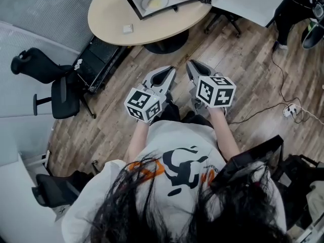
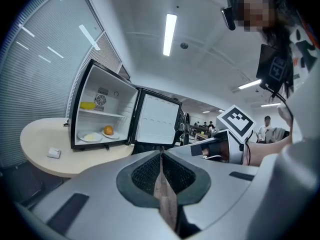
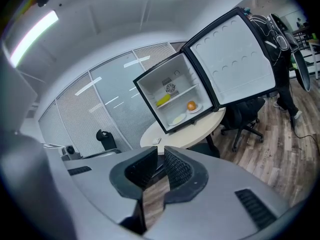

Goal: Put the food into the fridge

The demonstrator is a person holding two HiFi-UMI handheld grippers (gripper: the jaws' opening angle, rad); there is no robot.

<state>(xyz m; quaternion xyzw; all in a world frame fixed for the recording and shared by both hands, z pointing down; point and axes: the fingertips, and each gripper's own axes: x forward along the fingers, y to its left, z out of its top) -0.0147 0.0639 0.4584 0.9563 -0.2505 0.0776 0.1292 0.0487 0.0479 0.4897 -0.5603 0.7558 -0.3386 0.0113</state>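
Orange round fruit (image 3: 191, 105) already lies inside the open black-framed white fridge (image 3: 170, 81), which stands on the round beige bench (image 1: 111, 14) at the top of the head view. The left tool (image 1: 167, 74) and right tool (image 1: 193, 67) are both pressed together and empty, pointing up-frame toward it from well apart. The right looks slightly nearer.

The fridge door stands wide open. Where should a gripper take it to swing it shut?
On the fridge door, probably its free vertical edge, farthest from the hinge, approached from the right of the fridge in the right gripper view. The door is a thin flat panel swung wide, so that edge should fit between jaws and turn it easily.
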